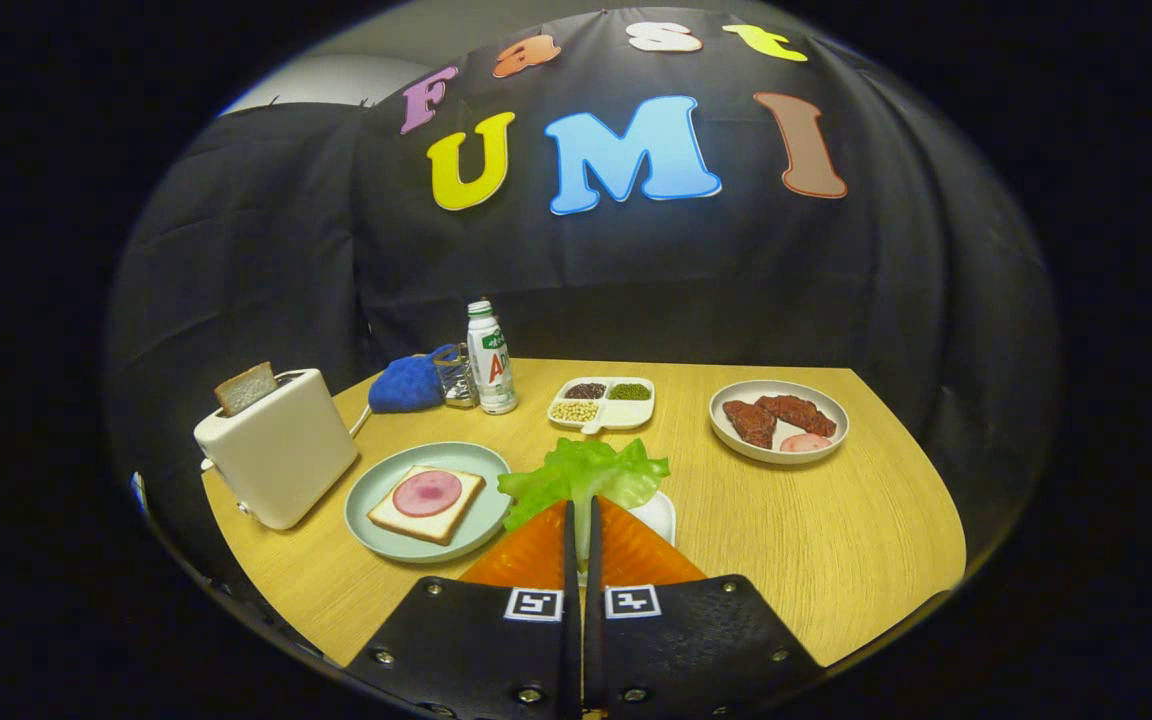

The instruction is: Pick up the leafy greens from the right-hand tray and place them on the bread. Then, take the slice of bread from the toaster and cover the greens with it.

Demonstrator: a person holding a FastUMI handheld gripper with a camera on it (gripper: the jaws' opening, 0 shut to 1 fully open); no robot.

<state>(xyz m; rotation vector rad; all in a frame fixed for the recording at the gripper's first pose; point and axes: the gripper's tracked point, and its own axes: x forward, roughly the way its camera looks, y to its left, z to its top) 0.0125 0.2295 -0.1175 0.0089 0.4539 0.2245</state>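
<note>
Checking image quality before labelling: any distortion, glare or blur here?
Gripper view: fisheye bends the table edge; lighting even, no strong glare; leafy greens, pinched in the hand-held gripper, and toaster look sharp.

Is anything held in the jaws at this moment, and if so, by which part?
Yes: the gripper is shut on the leafy greens, pinching the pale stem end at the leaf's near edge, above the small white tray.

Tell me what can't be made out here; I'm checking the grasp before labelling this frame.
- Tray under the lettuce: mostly hidden by the leaf and the gripper, whose fingers are closed on the lettuce.
- Lower part of the bread slice in the toaster: hidden inside the slot.
- Item beside the bottle: partly hidden by the blue cloth.
</note>
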